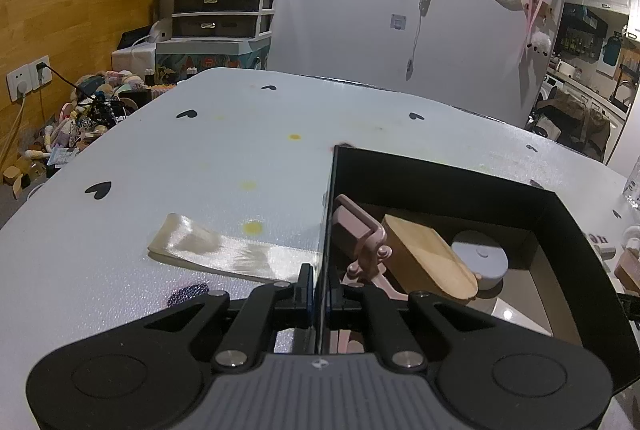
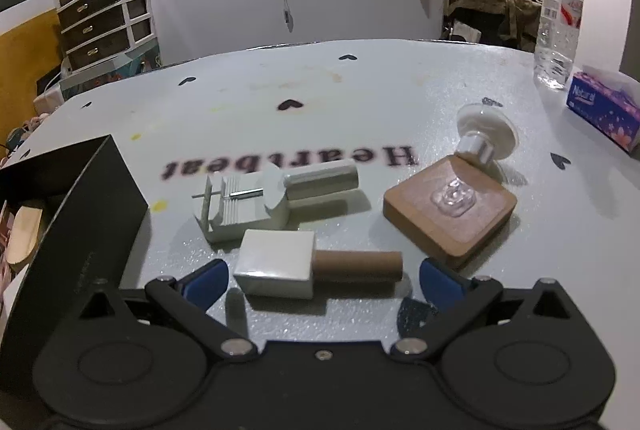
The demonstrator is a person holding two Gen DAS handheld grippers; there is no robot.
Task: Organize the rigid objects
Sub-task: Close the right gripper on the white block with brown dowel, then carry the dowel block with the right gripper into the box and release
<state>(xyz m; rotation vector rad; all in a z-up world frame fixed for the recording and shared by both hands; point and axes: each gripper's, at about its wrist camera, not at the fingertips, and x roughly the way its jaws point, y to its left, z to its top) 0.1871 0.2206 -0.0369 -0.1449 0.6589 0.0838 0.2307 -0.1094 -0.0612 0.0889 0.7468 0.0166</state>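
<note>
Black box [image 1: 440, 182] wall pinched by left claw [image 1: 318, 290]; right claw [image 2: 322, 278] agape around mallet [image 2: 280, 264].

My black box [image 1: 440, 174] is matt card, and I've got its left wall in my left claw [image 1: 320, 294]. Inside sit a smooth bare-wood scoop [image 1: 428, 258] and a pink plastic roller [image 1: 360, 222]. Lower left, the cream ribbon [image 1: 224, 250] is glossy satin. The table cover [image 2: 360, 102] has a fine sparkly grain. My right claw [image 2: 322, 280] has blue rubbery-looking pads around a white plastic block with a matt brown handle [image 2: 312, 266]. At right: a smooth wooden coaster [image 2: 448, 206], and upper right a clear plastic bottle [image 2: 558, 14].
</note>
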